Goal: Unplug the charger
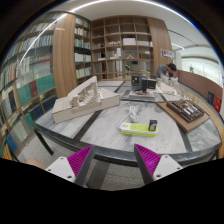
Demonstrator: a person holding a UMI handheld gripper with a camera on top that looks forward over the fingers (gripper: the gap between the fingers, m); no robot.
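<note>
A white power strip on a yellow-green base [133,128] lies on the grey table [105,122] ahead of me. A black charger [152,125] sits plugged in at its right end. My gripper [113,160] is open and empty, its magenta pads [80,158] spread wide. It is well short of the strip, with a stretch of table between. The strip lies beyond the fingers, slightly toward the right finger.
A dark metal rail [110,151] crosses just ahead of the fingers. A white architectural model [85,100] stands to the left. A dark model on a wooden board [185,110] is at the right. Bookshelves [120,45] line the back and left walls.
</note>
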